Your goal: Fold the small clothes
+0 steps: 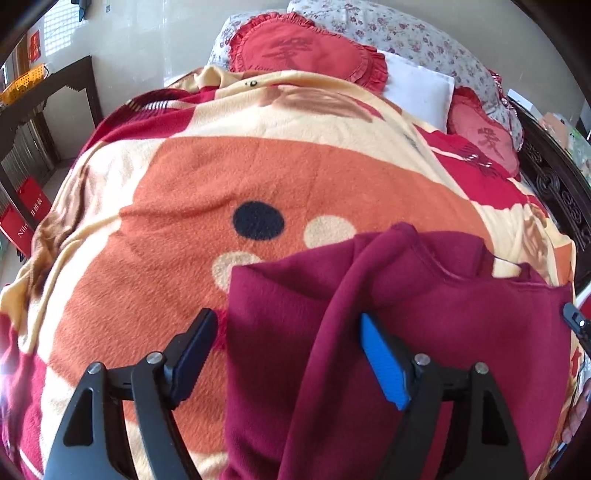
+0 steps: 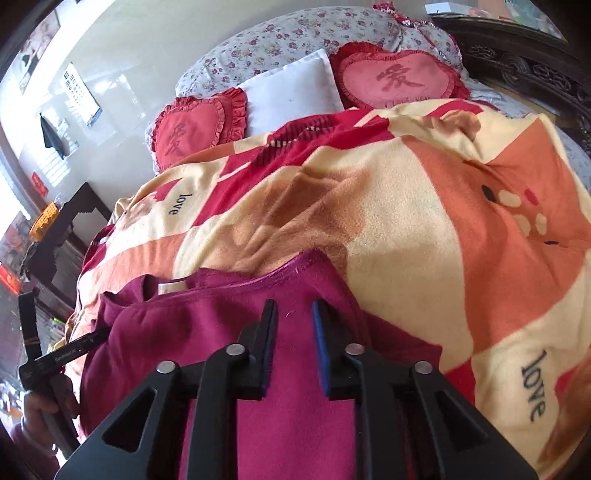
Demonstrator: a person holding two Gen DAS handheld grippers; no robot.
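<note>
A small maroon fleece garment point(image 1: 424, 332) lies on the orange and cream blanket point(image 1: 221, 177) on the bed. One part is folded across it as a raised strip point(image 1: 332, 332). My left gripper point(image 1: 286, 325) is open, its fingers straddling the garment's left edge and that strip. In the right wrist view the garment point(image 2: 221, 332) lies under my right gripper point(image 2: 294, 314), whose fingers stand a narrow gap apart with nothing between them. A cream label point(image 2: 173, 286) shows at the neckline. The left gripper point(image 2: 66, 354) shows at the garment's left edge.
Two red heart cushions point(image 2: 399, 77) point(image 2: 195, 125), a white pillow point(image 2: 291, 92) and a floral pillow point(image 2: 314, 29) lie at the bed's head. A dark carved bed frame point(image 1: 554, 184) runs along the right. A dark table point(image 1: 55, 92) stands at the left.
</note>
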